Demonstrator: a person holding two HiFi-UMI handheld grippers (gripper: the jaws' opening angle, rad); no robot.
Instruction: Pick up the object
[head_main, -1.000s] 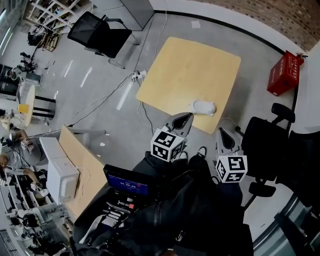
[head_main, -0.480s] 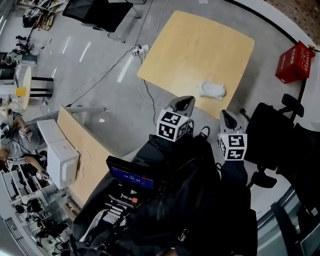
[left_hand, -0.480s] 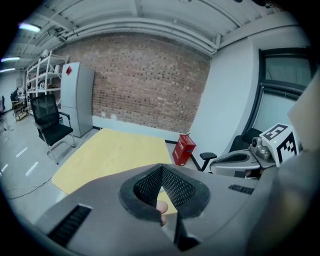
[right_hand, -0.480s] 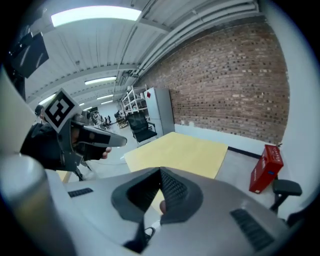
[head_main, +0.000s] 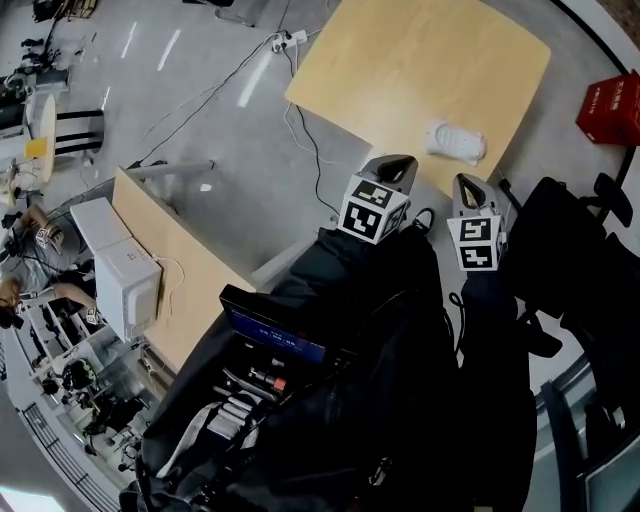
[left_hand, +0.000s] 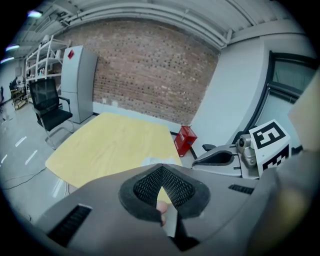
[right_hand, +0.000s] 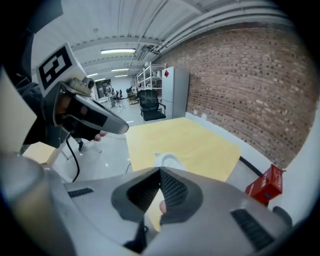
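Closer than a second ago, the white object (head_main: 455, 141) lies near the edge of the table (head_main: 420, 60), at 12 o'clock of my right tool (head_main: 468, 186) and 2 o'clock of my left tool (head_main: 397, 165). Both are pinched narrow and empty, merely carried during the approach, I judge.

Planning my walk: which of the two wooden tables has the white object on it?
The square table at the top; the white object lies by its near edge. The narrow table at left has no such object.
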